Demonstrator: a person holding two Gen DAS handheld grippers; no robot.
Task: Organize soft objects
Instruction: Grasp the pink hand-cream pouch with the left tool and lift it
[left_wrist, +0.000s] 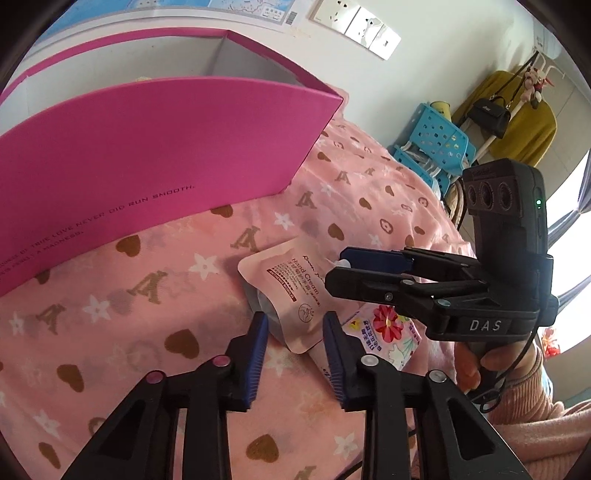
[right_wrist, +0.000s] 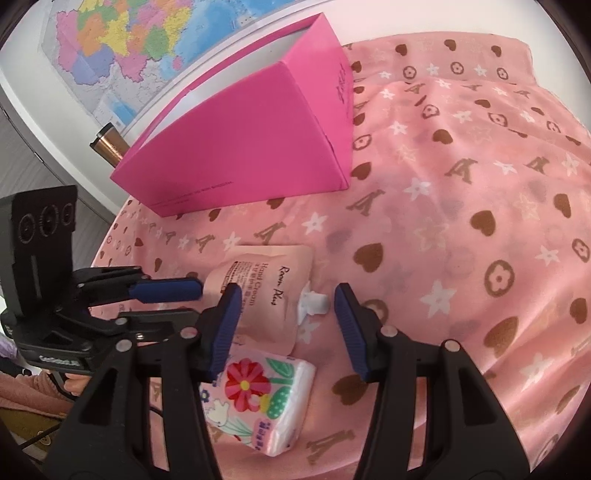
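A pale pink hand cream pouch (left_wrist: 291, 288) (right_wrist: 258, 280) with a white cap (right_wrist: 313, 302) lies on the pink patterned bedspread (right_wrist: 461, 184). My left gripper (left_wrist: 295, 350) is shut on the pouch's bottom end, a blue pad on each side. In the right wrist view one left finger (right_wrist: 166, 290) touches the pouch's edge and the other is hidden. My right gripper (right_wrist: 288, 321) (left_wrist: 338, 267) stands open around the cap without touching it. A flowered tissue pack (right_wrist: 258, 391) (left_wrist: 384, 332) lies just beside the pouch. An open magenta box (left_wrist: 147, 166) (right_wrist: 240, 155) stands behind them.
Blue plastic baskets (left_wrist: 439, 144) and a rack with a yellow garment and a black bag (left_wrist: 517, 122) stand past the bed's edge. A wall map (right_wrist: 122, 48) hangs behind the box, with a copper cylinder (right_wrist: 110, 144) beside it. A person's hand (left_wrist: 480, 365) holds the right gripper.
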